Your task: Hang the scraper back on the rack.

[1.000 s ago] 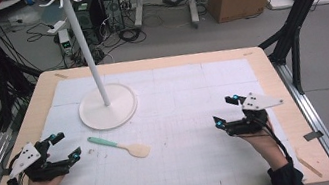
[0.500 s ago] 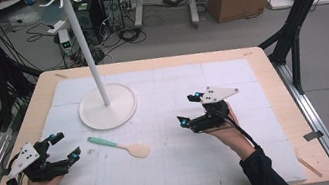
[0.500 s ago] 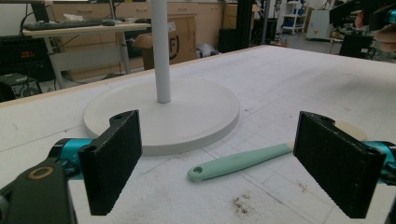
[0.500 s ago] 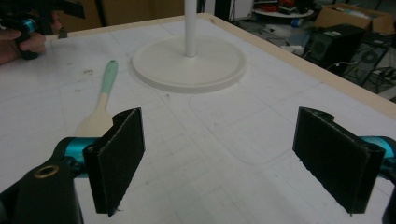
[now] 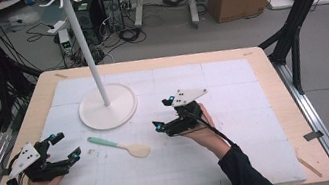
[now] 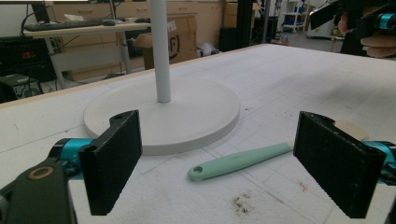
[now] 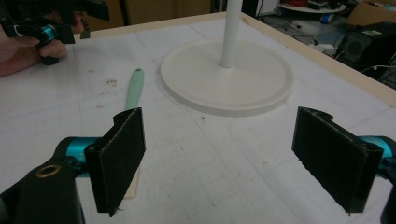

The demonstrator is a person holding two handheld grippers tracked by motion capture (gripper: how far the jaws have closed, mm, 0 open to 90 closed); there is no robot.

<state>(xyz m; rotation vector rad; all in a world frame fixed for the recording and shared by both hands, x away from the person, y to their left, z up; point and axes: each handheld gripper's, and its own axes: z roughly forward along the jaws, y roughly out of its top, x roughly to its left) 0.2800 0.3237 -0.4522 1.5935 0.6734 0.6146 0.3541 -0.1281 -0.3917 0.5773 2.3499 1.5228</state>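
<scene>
Fingers (image 7: 116, 161) wide apart near spatula (image 5: 120, 146)

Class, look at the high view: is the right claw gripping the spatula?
No. The right claw hangs open just right of the spatula, which lies flat on the table, untouched.

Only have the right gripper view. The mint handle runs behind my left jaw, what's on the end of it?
Observer: A pale flat wooden blade. It's a mint-handled wooden spatula lying on the white gridded mat, blade end toward the right tool.
Operator: Am I touching it?
Observer: No. The high view shows a gap between the open right tool and the blade.
Operator: What's at the top of the white pole?
Observer: The white round-based stand ends in a ring of short hook arms with nothing hanging on them.
</scene>
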